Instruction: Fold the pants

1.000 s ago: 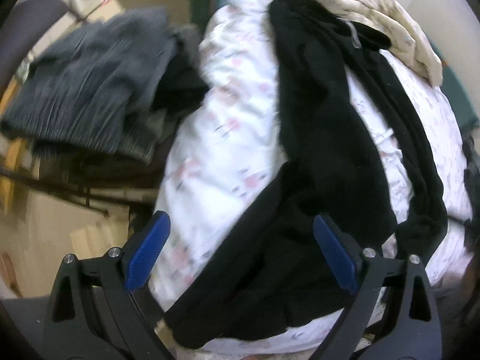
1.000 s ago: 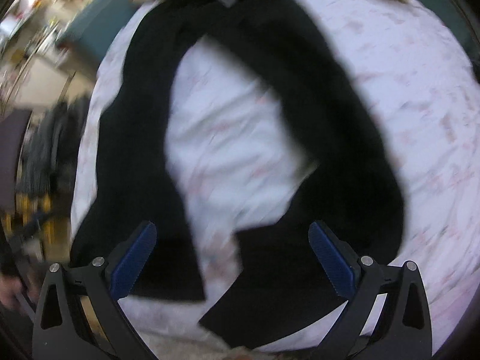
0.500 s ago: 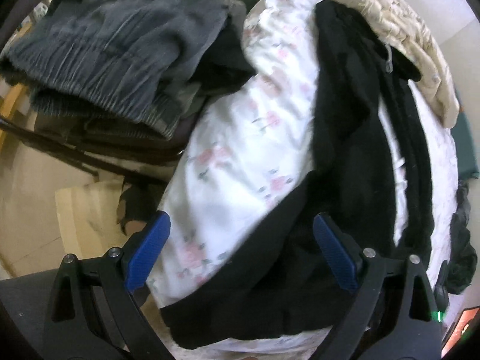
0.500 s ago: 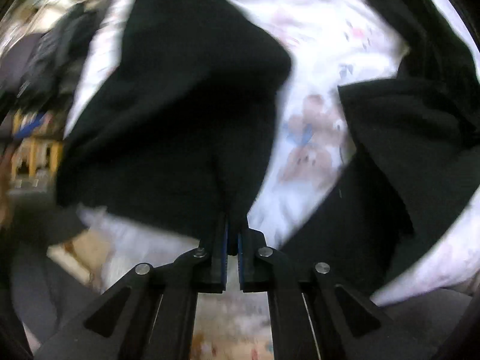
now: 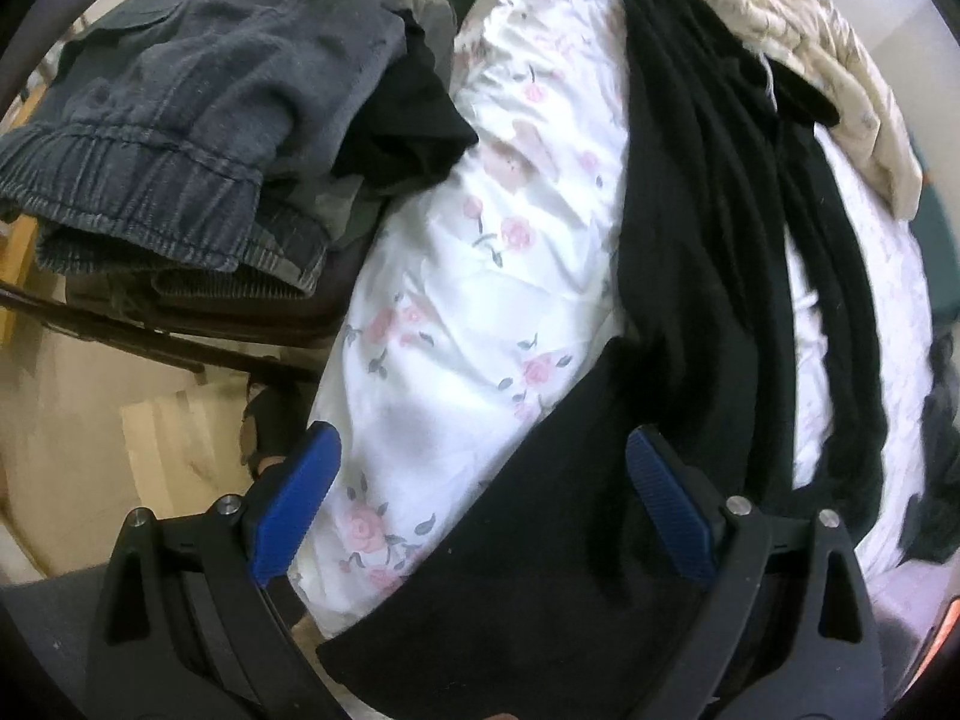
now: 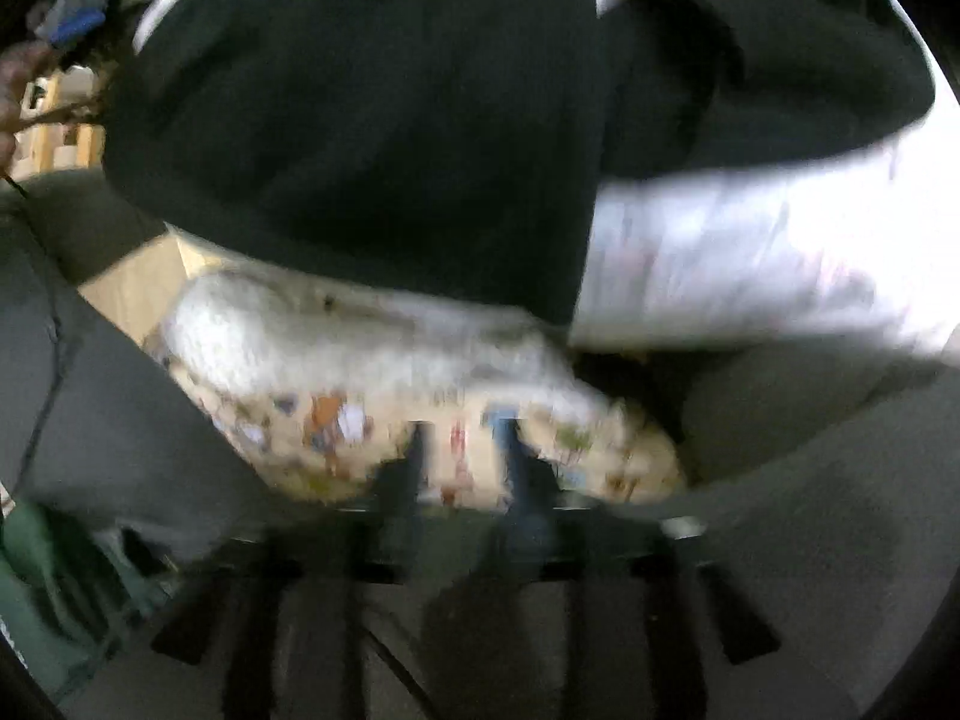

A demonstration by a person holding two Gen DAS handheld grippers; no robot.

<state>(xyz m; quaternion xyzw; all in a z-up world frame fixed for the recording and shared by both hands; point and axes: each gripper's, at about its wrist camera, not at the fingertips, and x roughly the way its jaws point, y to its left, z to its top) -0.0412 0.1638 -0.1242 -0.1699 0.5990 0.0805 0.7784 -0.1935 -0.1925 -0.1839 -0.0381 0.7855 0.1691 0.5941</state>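
Black pants (image 5: 708, 276) lie along a white floral bedsheet (image 5: 480, 276), one leg end near the bed's front edge. My left gripper (image 5: 480, 498) is open, its blue pads (image 5: 294, 498) spread over the sheet and the pants' near end, holding nothing. In the blurred right wrist view the pants (image 6: 372, 120) fill the upper frame. My right gripper (image 6: 462, 450) shows a small gap between its fingers (image 6: 414, 456), with no cloth seen between them; the blur hides the exact state.
A pile of grey-blue and dark clothes (image 5: 180, 120) sits on a chair left of the bed. A beige quilt (image 5: 810, 48) lies at the bed's far end. A patterned mattress edge (image 6: 390, 390) and grey cloth (image 6: 120, 390) lie below the right gripper.
The right gripper shut on a pants leg half a second ago; now it has pulled back below the bed edge with its fingers slightly apart and no cloth seen. The left gripper moved closer, staying open.
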